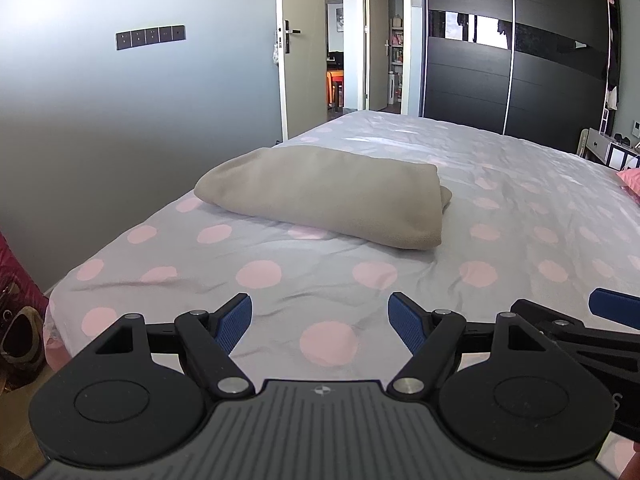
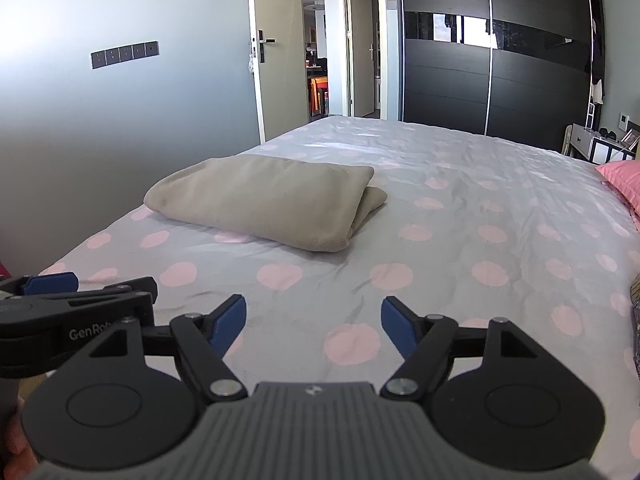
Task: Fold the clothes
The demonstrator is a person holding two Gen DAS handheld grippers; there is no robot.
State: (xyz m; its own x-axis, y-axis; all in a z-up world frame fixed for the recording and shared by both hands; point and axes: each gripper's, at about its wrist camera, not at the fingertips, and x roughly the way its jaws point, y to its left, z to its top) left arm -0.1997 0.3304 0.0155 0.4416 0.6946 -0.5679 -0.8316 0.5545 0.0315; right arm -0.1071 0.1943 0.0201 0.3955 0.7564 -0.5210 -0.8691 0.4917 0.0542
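Grey-blue walls and a black sliding wardrobe (image 1: 520, 60) close off a bedroom whose wide bed (image 1: 500, 208), covered in a pale grey sheet with pink dots, fills both views. On the bed, toward its left side and well ahead of both tools, lies a beige fleece garment (image 1: 328, 196), folded into a thick rectangle with one lower layer poking out at its right end.

The left gripper (image 1: 320, 322) hangs over the near part of the bed, its blue-padded jaws spread apart with only bedsheet between them. The right gripper (image 2: 314, 322) hovers beside it, jaws likewise released and empty.

Only the right wrist view shows a pink pillow (image 2: 622, 180) clearly at the bed's right edge; only the left wrist view shows a dark bag (image 1: 20, 340) on the floor at the left.
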